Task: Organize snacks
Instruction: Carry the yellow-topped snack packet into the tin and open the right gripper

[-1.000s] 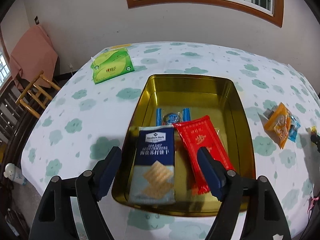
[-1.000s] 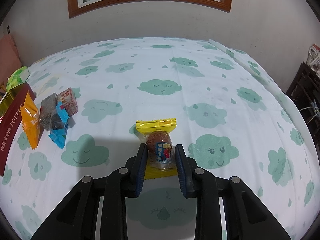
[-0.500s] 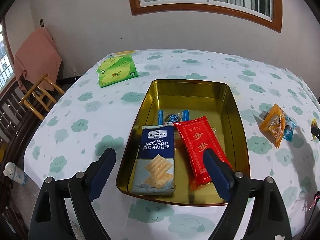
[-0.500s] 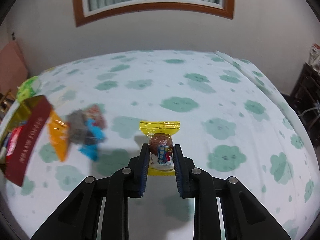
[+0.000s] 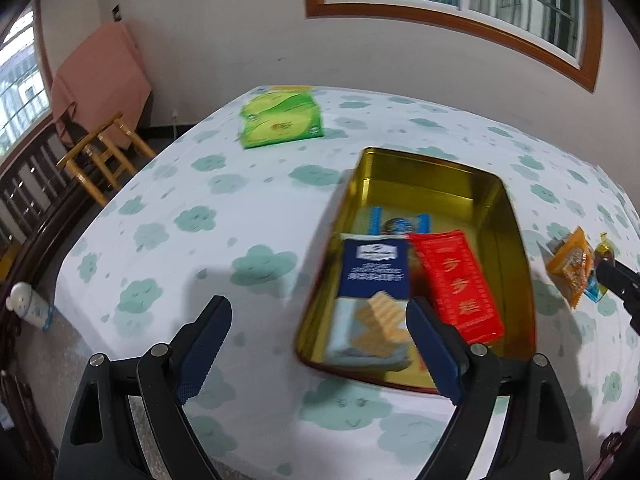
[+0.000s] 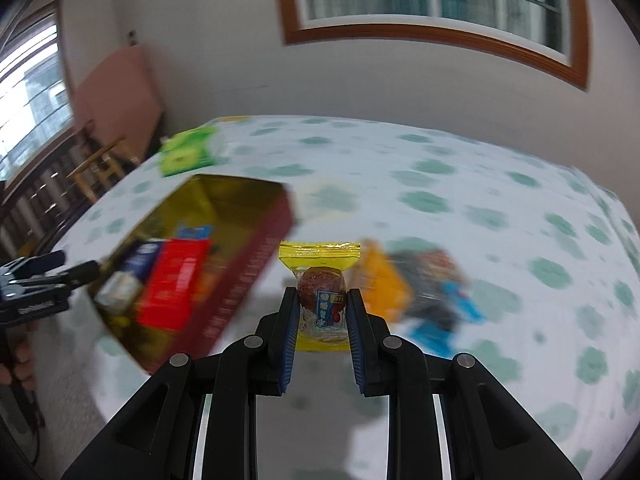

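tin [image 5: 516, 240] gold | tablecloth [image 5: 200, 216] white, green clouds | snack [image 6: 322, 292] yellow

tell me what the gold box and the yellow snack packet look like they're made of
Gold box: likely thin metal tin, since its glossy gold inner walls mirror light. Yellow snack packet: looks like thin plastic film, with a crimped top edge and a clear part showing a round brown snack.

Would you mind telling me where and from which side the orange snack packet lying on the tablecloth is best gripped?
Grip the orange snack packet across its narrow width near the middle, coming from above. It lies flat on the tablecloth, its left long edge looks free, while other small snacks crowd its right side.
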`<state>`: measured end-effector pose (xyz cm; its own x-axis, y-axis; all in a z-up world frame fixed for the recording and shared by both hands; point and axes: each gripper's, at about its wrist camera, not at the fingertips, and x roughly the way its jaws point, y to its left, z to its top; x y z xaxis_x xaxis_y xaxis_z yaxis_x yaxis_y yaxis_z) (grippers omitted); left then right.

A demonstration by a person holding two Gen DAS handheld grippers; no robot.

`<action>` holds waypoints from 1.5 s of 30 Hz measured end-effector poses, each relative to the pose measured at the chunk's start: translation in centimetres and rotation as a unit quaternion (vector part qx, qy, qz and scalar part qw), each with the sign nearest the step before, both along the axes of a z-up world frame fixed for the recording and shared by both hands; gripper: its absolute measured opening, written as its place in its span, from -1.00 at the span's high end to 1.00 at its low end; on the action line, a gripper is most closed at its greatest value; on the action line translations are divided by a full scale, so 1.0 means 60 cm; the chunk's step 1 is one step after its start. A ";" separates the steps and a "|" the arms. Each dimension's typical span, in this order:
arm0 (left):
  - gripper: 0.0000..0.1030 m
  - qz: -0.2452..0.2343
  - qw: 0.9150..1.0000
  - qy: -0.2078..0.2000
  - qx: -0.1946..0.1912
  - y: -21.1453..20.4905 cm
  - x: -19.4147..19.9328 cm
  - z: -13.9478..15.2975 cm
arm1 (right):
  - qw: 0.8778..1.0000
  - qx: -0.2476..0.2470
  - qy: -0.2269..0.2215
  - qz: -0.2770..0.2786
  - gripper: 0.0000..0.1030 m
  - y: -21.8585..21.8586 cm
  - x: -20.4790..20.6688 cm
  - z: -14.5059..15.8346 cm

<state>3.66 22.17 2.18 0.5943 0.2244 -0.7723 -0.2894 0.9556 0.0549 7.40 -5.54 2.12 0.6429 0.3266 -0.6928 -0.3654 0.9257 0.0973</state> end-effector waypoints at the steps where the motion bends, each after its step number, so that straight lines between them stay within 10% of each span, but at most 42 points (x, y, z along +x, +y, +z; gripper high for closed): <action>1: -0.69 0.004 1.000 0.001 0.000 0.006 -0.003 -0.001 | 1.000 0.004 0.002 0.009 0.53 0.014 0.000 0.001; 20: -0.69 0.049 0.998 0.028 0.006 0.061 -0.024 -0.023 | 0.996 -0.004 0.024 0.080 0.53 0.169 0.027 -0.026; 45: -0.69 0.047 0.998 0.033 0.002 0.064 -0.026 -0.026 | 0.995 0.007 0.026 0.091 0.48 0.185 0.027 -0.025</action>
